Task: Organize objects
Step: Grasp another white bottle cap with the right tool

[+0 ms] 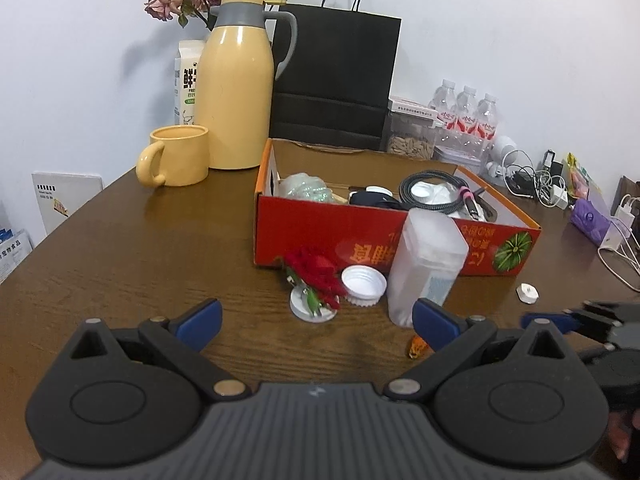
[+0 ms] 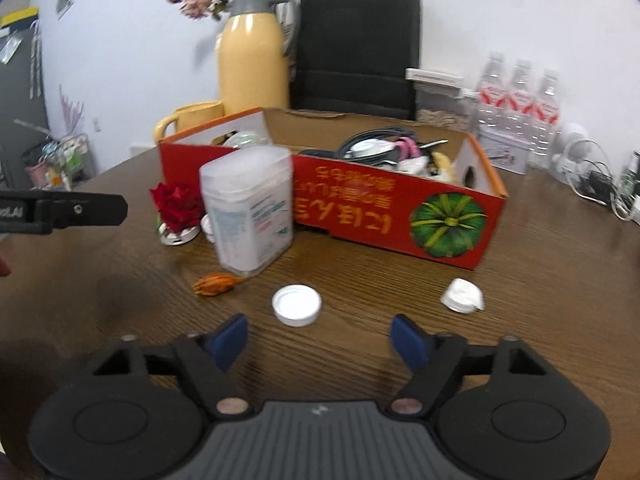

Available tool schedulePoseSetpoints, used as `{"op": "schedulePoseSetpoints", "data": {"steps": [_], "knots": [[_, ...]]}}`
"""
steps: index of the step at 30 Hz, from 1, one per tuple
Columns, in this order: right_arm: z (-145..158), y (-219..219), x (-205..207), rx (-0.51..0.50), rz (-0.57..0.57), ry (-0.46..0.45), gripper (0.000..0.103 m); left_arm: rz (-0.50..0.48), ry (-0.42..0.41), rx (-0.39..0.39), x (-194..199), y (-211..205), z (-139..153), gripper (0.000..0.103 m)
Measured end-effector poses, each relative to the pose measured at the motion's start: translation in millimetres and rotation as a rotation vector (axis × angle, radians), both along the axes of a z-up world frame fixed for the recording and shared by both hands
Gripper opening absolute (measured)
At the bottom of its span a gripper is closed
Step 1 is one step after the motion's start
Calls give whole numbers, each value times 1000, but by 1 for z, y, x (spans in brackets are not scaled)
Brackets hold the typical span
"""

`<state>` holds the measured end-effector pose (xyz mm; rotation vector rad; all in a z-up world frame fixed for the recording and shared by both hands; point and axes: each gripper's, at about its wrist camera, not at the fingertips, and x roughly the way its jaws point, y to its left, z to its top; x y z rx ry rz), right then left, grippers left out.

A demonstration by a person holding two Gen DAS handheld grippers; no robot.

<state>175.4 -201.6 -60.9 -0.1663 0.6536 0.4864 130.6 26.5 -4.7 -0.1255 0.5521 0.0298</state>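
Left gripper (image 1: 316, 316): hanging spread over the surface (image 1: 140, 248), pinching nothing.
Right gripper (image 2: 318, 338): standing apart, nothing between its fingers; white cap (image 2: 296, 305) lying just ahead at 12 o'clock.
Plastic jar (image 2: 250, 208): standing upright at the cap's 11 o'clock, beside the red box (image 2: 384, 216).
Red flower (image 1: 316, 274): lying at the jar's 9 o'clock.

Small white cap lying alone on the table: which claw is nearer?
Right. The right claw is open just short of the small white cap. The left claw sits further left, facing the red flower and translucent jar.
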Motion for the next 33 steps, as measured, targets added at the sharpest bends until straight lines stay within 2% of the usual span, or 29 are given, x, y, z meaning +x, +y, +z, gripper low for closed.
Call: {"op": "schedulePoseSetpoints", "data": {"steps": [2, 4, 5, 7, 8, 17, 20, 27, 33], "knots": [[0, 6, 9, 11, 30, 12, 61, -2, 6, 4, 0, -1, -1, 103], [-1, 13, 16, -9, 37, 15, 45, -5, 7, 8, 0, -3, -1, 103], [-3, 16, 20, -22, 38, 16, 42, -7, 7, 8, 0, -3, -1, 103], [-5, 17, 23, -2, 51, 28, 29, -10, 8, 8, 1, -5, -1, 103], [-5, 16, 23, 6, 56, 26, 28, -11, 9, 7, 2, -5, -1, 103], [-9, 11, 18, 24, 31, -28, 27, -31, -3, -10, 11, -14, -1, 103], [-5, 5, 19, 62, 18, -43, 27, -47, 5, -8, 15, -21, -4, 103], [12, -14, 28, 98, -54, -116, 27, -101, -7, 18, 27, -44, -6, 103], [21, -32, 45, 130, -137, -174, 27, -95, -44, 63, 51, -69, -9, 103]]}}
